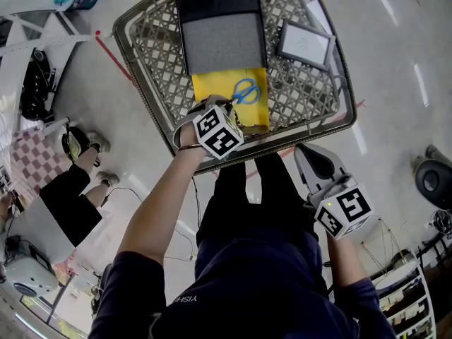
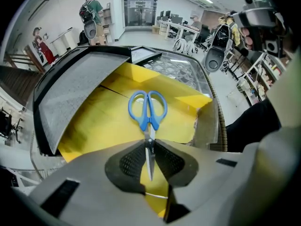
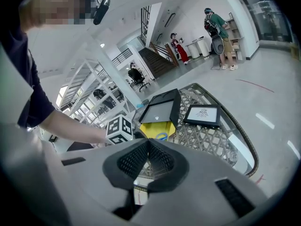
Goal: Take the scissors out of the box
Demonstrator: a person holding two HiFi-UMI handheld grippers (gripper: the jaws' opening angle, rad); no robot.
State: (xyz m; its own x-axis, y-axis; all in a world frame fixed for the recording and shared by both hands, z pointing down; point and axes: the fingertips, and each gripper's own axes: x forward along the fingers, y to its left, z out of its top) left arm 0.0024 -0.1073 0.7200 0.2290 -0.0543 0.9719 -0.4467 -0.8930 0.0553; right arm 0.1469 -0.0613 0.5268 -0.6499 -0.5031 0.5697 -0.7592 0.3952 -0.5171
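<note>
Two risks apply. The left gripper [image 2: 149,145] is pinched on the scissors [image 2: 148,109] at the closed blades, just below the pivot. The blue handles rest on the yellow box [image 2: 99,126] in the basket [image 1: 141,55]. Smooth steel may slip through the pads, or the handle end may swing down when lifted. The right gripper [image 3: 148,147] is closed, empty, and outside the basket.

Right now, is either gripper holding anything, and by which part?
The left gripper is closed on the scissors, pinching the blades near the pivot. The right gripper holds nothing.
</note>
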